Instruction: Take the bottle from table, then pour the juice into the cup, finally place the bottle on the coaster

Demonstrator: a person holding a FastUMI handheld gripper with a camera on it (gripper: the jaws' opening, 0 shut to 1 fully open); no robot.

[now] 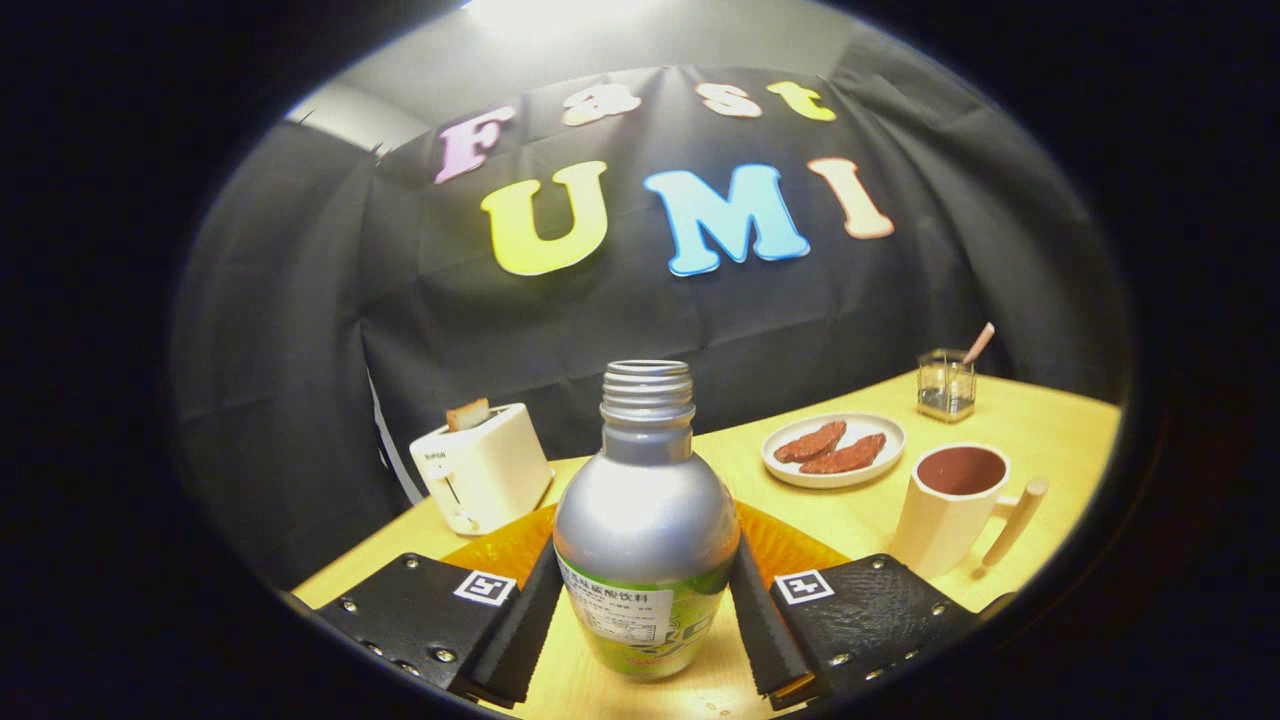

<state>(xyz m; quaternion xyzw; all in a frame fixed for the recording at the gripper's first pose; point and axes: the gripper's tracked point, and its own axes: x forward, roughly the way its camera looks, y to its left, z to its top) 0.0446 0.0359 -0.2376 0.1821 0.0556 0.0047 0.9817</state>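
The fingers are gripping the uncapped silver bottle upright at its label – keeping the juice in – just before the orange coaster, left of the cup on the counter.

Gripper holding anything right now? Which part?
Yes: the gripper is shut on the uncapped silver metal bottle, fingers pressing its lower body at the green label.
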